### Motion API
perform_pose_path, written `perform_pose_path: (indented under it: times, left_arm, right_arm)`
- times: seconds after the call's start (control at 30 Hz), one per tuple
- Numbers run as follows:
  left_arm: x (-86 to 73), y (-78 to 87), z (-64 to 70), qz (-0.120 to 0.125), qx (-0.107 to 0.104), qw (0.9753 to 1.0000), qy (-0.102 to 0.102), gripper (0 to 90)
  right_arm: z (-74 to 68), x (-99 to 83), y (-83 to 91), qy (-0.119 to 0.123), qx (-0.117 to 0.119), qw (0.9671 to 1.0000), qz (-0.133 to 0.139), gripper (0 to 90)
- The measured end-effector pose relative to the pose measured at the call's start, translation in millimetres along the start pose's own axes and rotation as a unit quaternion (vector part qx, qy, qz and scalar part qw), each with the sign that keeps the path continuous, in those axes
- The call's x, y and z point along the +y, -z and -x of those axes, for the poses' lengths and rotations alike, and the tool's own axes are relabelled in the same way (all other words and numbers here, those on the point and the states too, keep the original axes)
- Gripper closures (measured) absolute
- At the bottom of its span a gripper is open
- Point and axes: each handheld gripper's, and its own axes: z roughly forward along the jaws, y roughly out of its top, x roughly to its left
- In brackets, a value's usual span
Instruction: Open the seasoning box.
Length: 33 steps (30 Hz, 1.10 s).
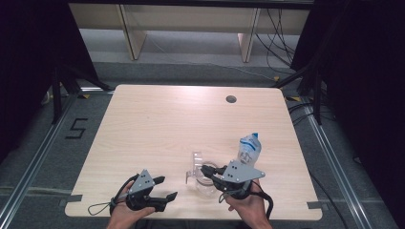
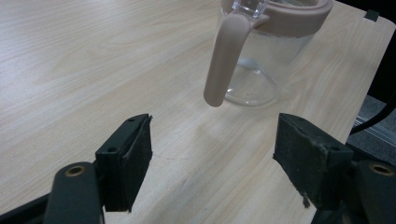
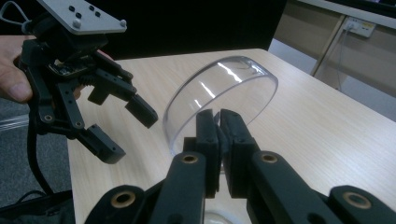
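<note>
a black "5" [image 1: 76,129] marked on the grey floor left of the table [image 1: 157,129], the one piece of writing that reads. a blue and white label on the plastic bottle [image 1: 250,149] standing at the table's right side; print too small to make out.

clear pitcher [image 1: 203,179] near the front edge of the table, a little right of centre, just in front of the right gripper [image 1: 208,172]. seen close in the left gripper view: see-through glass or plastic body [image 2: 254,65], a dusty pink band around the top and a dusty pink handle [image 2: 224,60] curving down from it, lower end free and hanging above the wood. bottom resting on the tabletop. a transparent flap at the top rim, partly cut off by the frame edge.

right gripper [image 3: 218,122] clenched on a clear round lid-like piece [image 3: 219,98], jaws pinching its thin rim, the piece held on edge and tilted, light streaks across its curved wall. cannot tell whether that piece is joined to the pitcher or apart from it.

left gripper [image 1: 165,188] released, jaws spread wide and holding nothing, low over the front left part of the table, pointed toward the pitcher. black foam pads [image 2: 135,154] worn at the corners. same gripper [image 3: 121,126] visible in the right gripper view, gaping beside the clear piece, not touching it.

a dark round hole [image 1: 231,99] near the table's far edge.
</note>
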Motion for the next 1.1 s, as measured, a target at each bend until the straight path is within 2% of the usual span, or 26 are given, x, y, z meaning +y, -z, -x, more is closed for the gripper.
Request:
perform_pose_path:
  times: [0.17, 0.2, 0.37, 0.43, 0.47, 0.5, 0.63, 0.67, 0.7, 0.8, 0.87, 0.97, 1.0, 1.07, 1.1]
  left_arm:
    - [-0.6, -0.1, 0.1, -0.003, 0.001, 1.0000, -0.001, 27.2]
    - [-0.4, 0.2, -0.7, -0.003, 0.001, 1.0000, -0.009, 27.2]
    - [-0.9, -0.5, -0.8, -0.003, -0.002, 0.9999, -0.014, 27.2]
    - [-1.4, -1.3, -0.5, -0.004, -0.005, 0.9999, -0.013, 27.1]
    - [-2.2, -2.2, 1.0, -0.003, -0.004, 1.0000, -0.001, 27.1]
    - [-2.5, -2.6, 1.7, -0.003, -0.002, 1.0000, 0.002, 27.1]
    - [-2.9, -1.6, 0.0, -0.008, -0.002, 0.9999, -0.010, 27.1]
    - [-2.6, -1.3, -1.6, -0.007, -0.005, 0.9998, -0.019, 27.1]
    - [-3.3, -1.7, -0.5, -0.002, -0.004, 1.0000, -0.006, 27.1]
    - [-3.6, -1.3, -1.6, -0.006, -0.001, 0.9999, -0.010, 26.9]
    - [-4.4, -2.1, -0.5, -0.005, 0.000, 1.0000, -0.001, 26.6]
    - [-5.8, -2.7, -2.0, -0.012, 0.000, 0.9999, -0.011, 26.2]
    - [-6.2, -3.5, 0.0, -0.007, -0.002, 1.0000, -0.002, 25.9]
    - [-6.5, -3.8, -0.6, -0.009, -0.003, 0.9999, -0.008, 25.2]
    - [-6.8, -3.4, -0.8, -0.010, -0.002, 0.9999, -0.011, 24.7]
  right_arm:
    - [-1.2, 1.0, -2.3, 0.003, 0.005, 1.0000, 0.000, 86.5]
    - [-1.8, 1.3, -2.6, 0.000, 0.010, 1.0000, -0.001, 86.4]
    - [-4.0, 2.3, -6.3, 0.003, 0.011, 0.9999, 0.002, 85.9]
    - [-4.1, 2.3, -6.6, 0.001, 0.012, 0.9999, 0.002, 85.6]
    - [-4.2, 2.3, -7.4, 0.000, 0.017, 0.9998, 0.002, 85.4]
    - [-3.3, 2.7, -7.0, 0.008, 0.010, 0.9999, 0.002, 85.2]
    - [-3.4, 2.8, -7.0, 0.008, 0.011, 0.9999, 0.001, 83.2]
    - [-3.5, 2.0, -6.5, 0.003, 0.012, 0.9999, 0.002, 82.0]
    - [-2.7, 1.4, -4.3, -0.001, 0.011, 0.9999, 0.001, 80.2]
    - [1.5, -2.6, 1.7, -0.008, -0.002, 1.0000, -0.004, 74.5]
    - [3.8, -5.8, 5.3, -0.011, -0.013, 0.9999, -0.001, 69.3]
    - [6.2, -9.8, 13.3, -0.016, -0.026, 0.9995, -0.005, 58.1]
    - [7.5, -11.0, 15.7, -0.021, -0.029, 0.9993, -0.003, 54.3]
    - [9.7, -13.2, 20.6, -0.032, -0.029, 0.9991, -0.002, 49.0]
    - [9.9, -14.3, 22.2, -0.034, -0.038, 0.9987, 0.004, 46.0]
